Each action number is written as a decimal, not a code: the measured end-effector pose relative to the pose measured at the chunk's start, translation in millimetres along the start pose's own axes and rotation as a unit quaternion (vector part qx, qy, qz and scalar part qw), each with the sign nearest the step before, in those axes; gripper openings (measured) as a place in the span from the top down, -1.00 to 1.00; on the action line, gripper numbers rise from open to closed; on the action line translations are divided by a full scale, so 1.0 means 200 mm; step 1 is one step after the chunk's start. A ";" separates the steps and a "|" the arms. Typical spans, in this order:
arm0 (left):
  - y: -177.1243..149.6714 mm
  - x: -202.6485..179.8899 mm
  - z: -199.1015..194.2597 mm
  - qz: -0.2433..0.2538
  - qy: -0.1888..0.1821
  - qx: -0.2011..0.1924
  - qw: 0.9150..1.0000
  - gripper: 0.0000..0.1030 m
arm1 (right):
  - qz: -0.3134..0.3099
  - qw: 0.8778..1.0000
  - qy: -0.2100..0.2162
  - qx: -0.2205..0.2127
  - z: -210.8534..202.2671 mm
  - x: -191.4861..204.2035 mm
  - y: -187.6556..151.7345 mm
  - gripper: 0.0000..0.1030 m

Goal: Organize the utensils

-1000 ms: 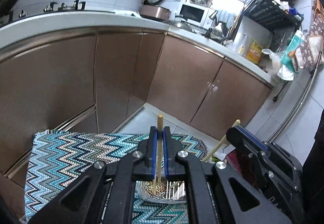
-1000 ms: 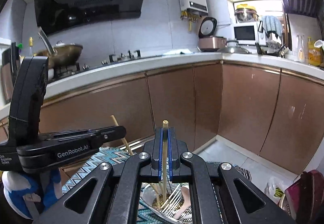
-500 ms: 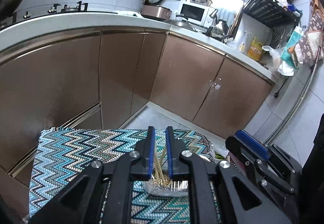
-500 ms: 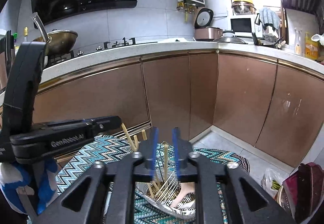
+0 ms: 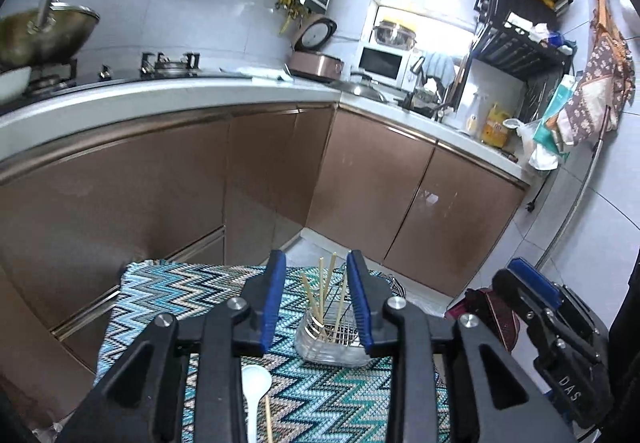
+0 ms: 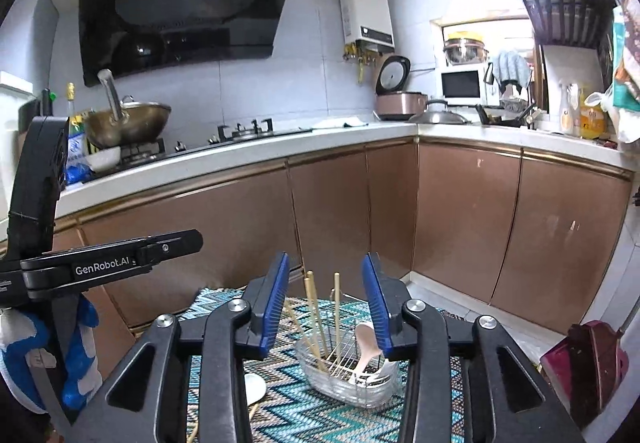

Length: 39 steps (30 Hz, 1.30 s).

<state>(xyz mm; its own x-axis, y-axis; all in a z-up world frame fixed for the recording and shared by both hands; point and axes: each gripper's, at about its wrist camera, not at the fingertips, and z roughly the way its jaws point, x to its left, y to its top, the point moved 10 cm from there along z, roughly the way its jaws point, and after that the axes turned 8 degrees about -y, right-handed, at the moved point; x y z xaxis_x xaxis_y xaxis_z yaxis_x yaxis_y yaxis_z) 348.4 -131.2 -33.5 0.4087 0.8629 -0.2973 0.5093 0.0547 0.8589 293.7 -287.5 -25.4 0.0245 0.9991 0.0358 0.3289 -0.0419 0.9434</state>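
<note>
A clear utensil holder with a wire rack stands on the zigzag cloth; it also shows in the right wrist view. Several wooden chopsticks stand upright in it, also seen from the right, beside a pale spoon. My left gripper is open and empty above the holder. My right gripper is open and empty above it too. A white spoon and one loose chopstick lie on the cloth near the left gripper.
Brown kitchen cabinets and a white counter run behind the cloth-covered table. A wok sits on the stove. A dark red dustpan stands on the floor at right. The right gripper's body shows at right.
Both grippers held a chopstick upright over the holder, then opened and let it drop in. Both have since pulled back and up, jaws wider.
</note>
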 end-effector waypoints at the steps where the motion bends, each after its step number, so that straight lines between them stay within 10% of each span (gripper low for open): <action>1: 0.00 0.00 -0.04 0.002 0.003 -0.004 1.000 0.42 | 0.001 1.000 0.002 -0.004 -0.05 0.02 0.00 0.22; 22: -0.10 0.05 -0.91 0.020 0.068 -0.123 0.990 -0.12 | -0.009 0.997 -0.037 -0.071 -0.71 0.20 -0.04 -0.79; 39: -0.26 0.06 -1.28 0.036 0.111 -0.177 0.977 -0.36 | 0.011 0.986 -0.098 -0.137 -1.05 0.18 -0.11 -1.00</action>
<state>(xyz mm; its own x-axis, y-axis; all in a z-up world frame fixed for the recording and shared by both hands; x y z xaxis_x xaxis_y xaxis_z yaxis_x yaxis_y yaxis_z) 132.3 5.7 25.2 0.2390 0.9565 -0.1671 0.1748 0.1269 0.9764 88.8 -248.4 23.6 0.2197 0.9754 0.0179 0.0602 -0.0318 0.9977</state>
